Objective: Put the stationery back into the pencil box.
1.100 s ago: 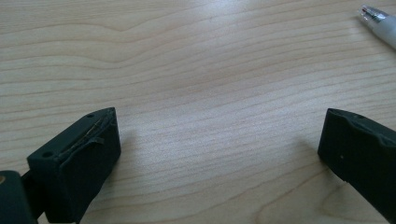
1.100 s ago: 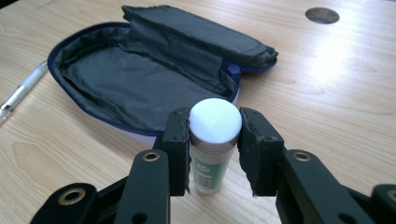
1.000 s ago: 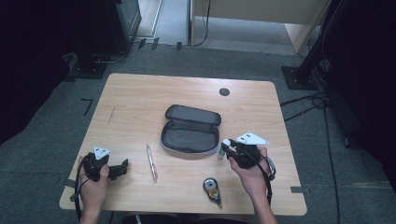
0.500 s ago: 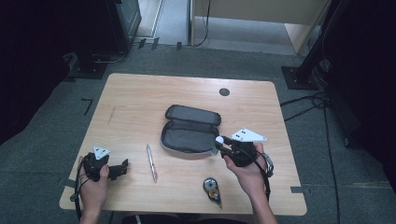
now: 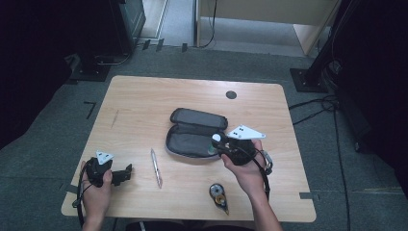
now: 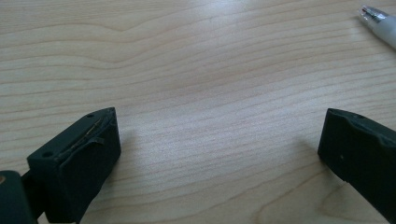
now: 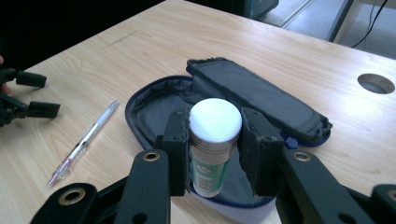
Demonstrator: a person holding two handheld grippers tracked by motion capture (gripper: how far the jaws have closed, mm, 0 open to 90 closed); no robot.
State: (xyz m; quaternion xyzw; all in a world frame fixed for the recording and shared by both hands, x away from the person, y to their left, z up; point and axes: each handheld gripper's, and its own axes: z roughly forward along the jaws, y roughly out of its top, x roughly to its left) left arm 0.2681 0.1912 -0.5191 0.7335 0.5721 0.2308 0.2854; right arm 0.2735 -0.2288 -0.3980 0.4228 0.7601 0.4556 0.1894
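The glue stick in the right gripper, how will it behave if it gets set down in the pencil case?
The glue stick is a smooth cylinder, so laid sideways it would probably roll. The right gripper clamps its sides, which look hard and likely slippery. The pencil case looks like soft fabric, so it may sag but should stop rolling.

table (image 5: pixel 144 101): wood | on it: open pencil case (image 5: pixel 192 139), pen (image 5: pixel 156 167), correction tape (image 5: pixel 219 197)

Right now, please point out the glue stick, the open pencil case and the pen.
glue stick (image 7: pixel 215 120): right gripper view, on its white cap.
pencil case (image 7: pixel 261 98): right gripper view, on its opened lid.
pen (image 5: pixel 156 167): high view, on the middle of its barrel.
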